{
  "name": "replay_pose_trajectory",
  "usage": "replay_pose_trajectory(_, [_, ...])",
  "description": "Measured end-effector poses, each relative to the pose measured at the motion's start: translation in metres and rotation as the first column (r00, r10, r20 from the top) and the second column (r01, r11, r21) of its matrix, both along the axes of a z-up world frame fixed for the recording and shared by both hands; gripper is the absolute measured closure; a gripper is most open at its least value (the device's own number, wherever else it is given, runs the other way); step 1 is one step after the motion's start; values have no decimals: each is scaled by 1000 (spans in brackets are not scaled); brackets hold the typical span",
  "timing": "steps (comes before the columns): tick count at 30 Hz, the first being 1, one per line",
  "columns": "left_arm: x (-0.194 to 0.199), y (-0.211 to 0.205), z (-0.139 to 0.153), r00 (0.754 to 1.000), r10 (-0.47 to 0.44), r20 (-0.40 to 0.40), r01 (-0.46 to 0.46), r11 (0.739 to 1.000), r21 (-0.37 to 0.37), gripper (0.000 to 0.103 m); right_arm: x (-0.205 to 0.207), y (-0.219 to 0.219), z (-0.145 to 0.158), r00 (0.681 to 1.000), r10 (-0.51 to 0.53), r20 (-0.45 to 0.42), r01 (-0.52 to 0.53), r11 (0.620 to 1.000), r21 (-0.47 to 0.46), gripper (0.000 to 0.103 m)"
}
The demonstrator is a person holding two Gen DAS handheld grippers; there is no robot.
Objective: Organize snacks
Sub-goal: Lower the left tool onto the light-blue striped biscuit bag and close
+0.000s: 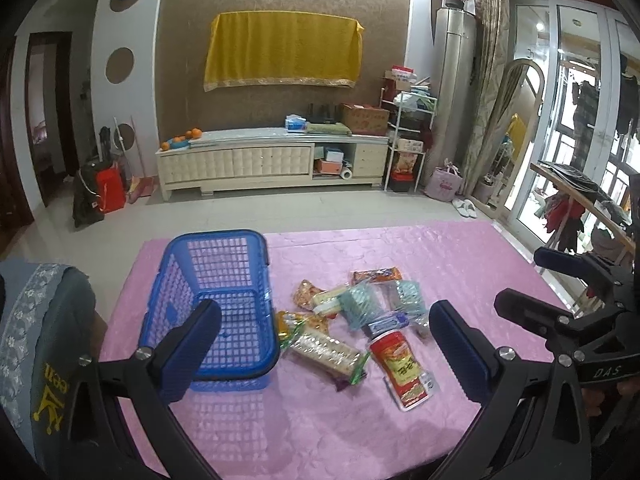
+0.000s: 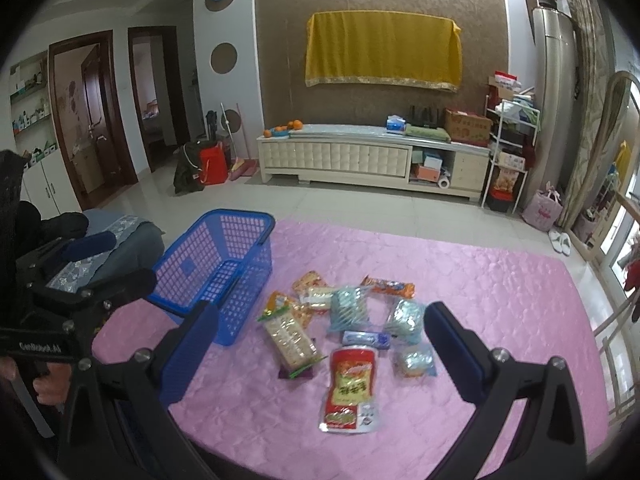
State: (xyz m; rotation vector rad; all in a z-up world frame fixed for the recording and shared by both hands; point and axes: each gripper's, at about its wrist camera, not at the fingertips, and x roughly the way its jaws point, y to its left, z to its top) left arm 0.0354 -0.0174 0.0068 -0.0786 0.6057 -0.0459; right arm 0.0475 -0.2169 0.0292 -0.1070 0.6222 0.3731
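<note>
Right, nothing picked yet — both grippers, left (image 1: 326,344) and right (image 2: 322,344), hang spread and empty over the snacks (image 2: 344,332) piled beside the empty basket (image 1: 212,300) — next, pinch one packet.

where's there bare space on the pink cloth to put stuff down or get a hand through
Free: the far right of the pink cloth beyond the snacks, the near strip in front of the red pouch, and the far edge behind the pile. The blue basket is empty too. Crowded: the snack pile mid-cloth, packets overlapping, with only a narrow gap to the basket's right wall.
</note>
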Motion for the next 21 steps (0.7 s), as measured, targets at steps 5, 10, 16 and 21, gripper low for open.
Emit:
replay_pose_trajectory(5, [28,-13,4,999,-34,-15,34,999,14,0,22,-13,8,1000,-5,10,5,1000,-4,0])
replay_pose_trajectory(10, [59,-24,8,999,-49,-19,49,998,29,0,49,-27,11,998,-51,41,52,998,-21,0])
replay_pose_trajectory(16, [98,-35,4,998,-53,-42,54,998,22,0,95,-51,0,993,-114,-21,114,993,2,0])
replay_pose_trajectory(21, [139,-52,-18,991,-60,-116,66,997,48,0,131,-67,-21,986,-142,-92,141,990,-16,0])
